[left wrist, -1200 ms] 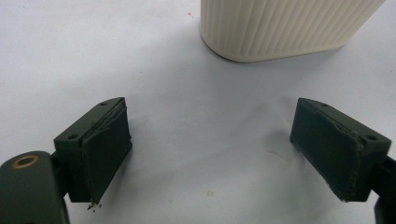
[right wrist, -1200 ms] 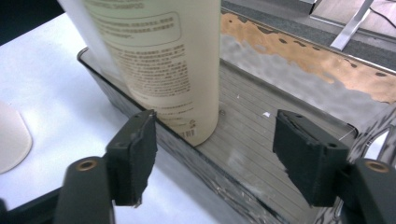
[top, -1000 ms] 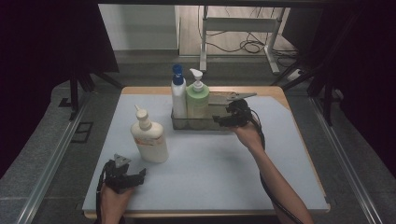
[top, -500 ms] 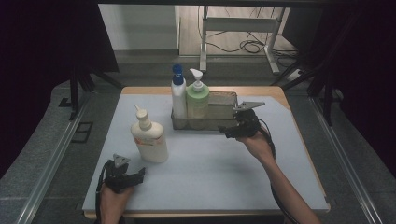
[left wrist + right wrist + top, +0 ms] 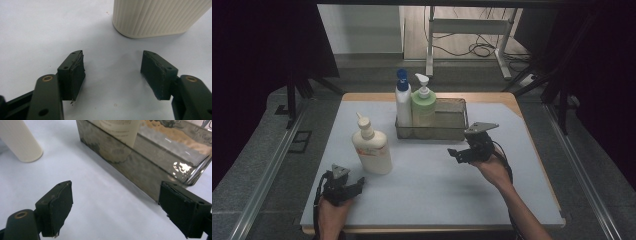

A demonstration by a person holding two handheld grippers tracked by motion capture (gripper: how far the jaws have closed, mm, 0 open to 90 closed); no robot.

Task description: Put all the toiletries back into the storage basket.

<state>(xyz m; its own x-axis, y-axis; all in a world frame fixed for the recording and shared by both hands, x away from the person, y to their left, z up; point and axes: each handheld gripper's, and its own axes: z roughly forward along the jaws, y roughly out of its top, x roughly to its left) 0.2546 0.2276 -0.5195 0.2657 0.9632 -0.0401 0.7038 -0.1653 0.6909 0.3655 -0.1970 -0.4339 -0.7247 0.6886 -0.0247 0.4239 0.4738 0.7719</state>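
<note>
A cream bottle (image 5: 372,150) with a nozzle cap stands on the white mat, left of centre. Its ribbed base (image 5: 157,17) rises just beyond my left gripper (image 5: 112,55). That gripper (image 5: 357,185) rests near the front left edge; its jaws have just been closing, stand open, and nothing lies between them. A clear bin (image 5: 447,132) at the back holds a blue-capped white bottle (image 5: 403,102) and a green pump bottle (image 5: 424,105). My right gripper (image 5: 454,154) hovers in front of the bin's right end. Its jaws (image 5: 116,185) have just been opening, with nothing between them.
The bin's long wall (image 5: 140,167) runs diagonally ahead of the right gripper, with the cream bottle (image 5: 21,142) farther off. Bare white mat (image 5: 437,190) lies between the two hands. Black frame rails flank the table, and a desk frame and cables stand behind it.
The right hand has drawn back from the bin toward the near side of the table. The left hand has stayed where it was.
</note>
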